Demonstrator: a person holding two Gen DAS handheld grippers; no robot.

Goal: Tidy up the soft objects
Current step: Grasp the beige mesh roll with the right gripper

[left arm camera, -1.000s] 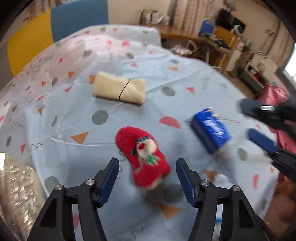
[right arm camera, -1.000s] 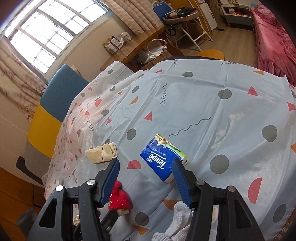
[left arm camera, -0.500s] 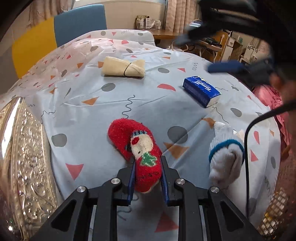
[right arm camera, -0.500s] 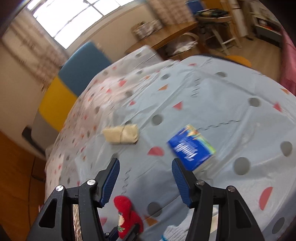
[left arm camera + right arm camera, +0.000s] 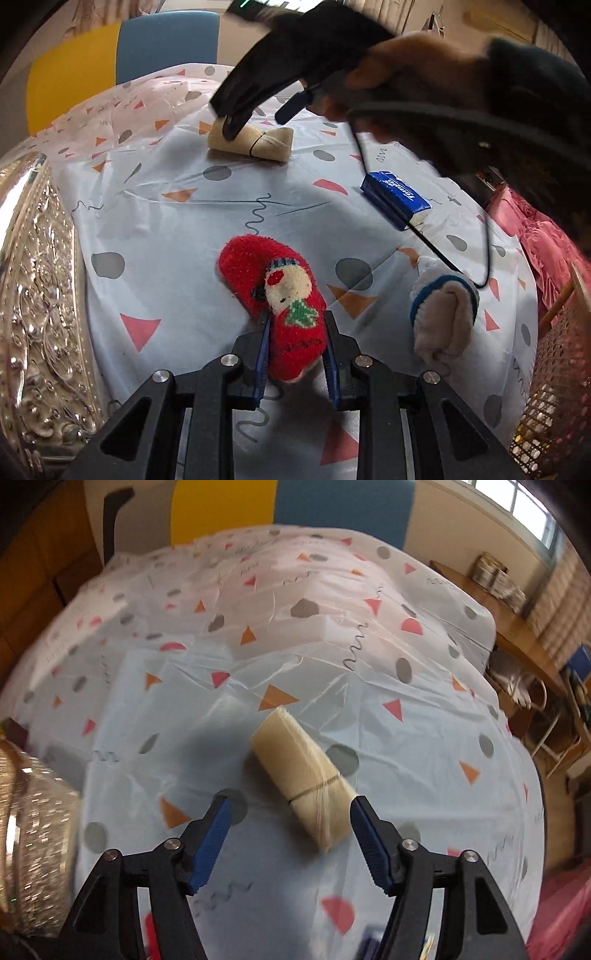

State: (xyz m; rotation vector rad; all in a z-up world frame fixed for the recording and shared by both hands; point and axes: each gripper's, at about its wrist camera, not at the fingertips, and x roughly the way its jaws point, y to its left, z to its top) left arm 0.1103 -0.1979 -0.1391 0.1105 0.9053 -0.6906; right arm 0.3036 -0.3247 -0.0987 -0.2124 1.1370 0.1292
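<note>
On the patterned tablecloth (image 5: 207,221) we count four loose things: one red Christmas sock (image 5: 273,291), one white sock with a blue band (image 5: 443,314), one beige rolled cloth (image 5: 251,142) bound by a dark elastic, and one blue tissue pack (image 5: 397,195). Our left gripper (image 5: 295,354) is clamped on the near end of the red Christmas sock, both blue pads pressing its sides, while the rest of the sock reaches away toward the far left. Just to its right lies the white sock, apart from the gripper. Farther off, our right gripper (image 5: 290,838) hangs over the beige rolled cloth (image 5: 303,775); its jaws have just been opening and stand wide, with the near end of the roll between the fingertips but neither pad touching it. In the left wrist view one of its fingertips (image 5: 231,127) shows in front of the roll's left end. We see two containers: an embossed silver tray (image 5: 33,295) at the left edge, contents hidden, and a woven rattan basket (image 5: 550,387) at the right edge, its inside not visible either.
</note>
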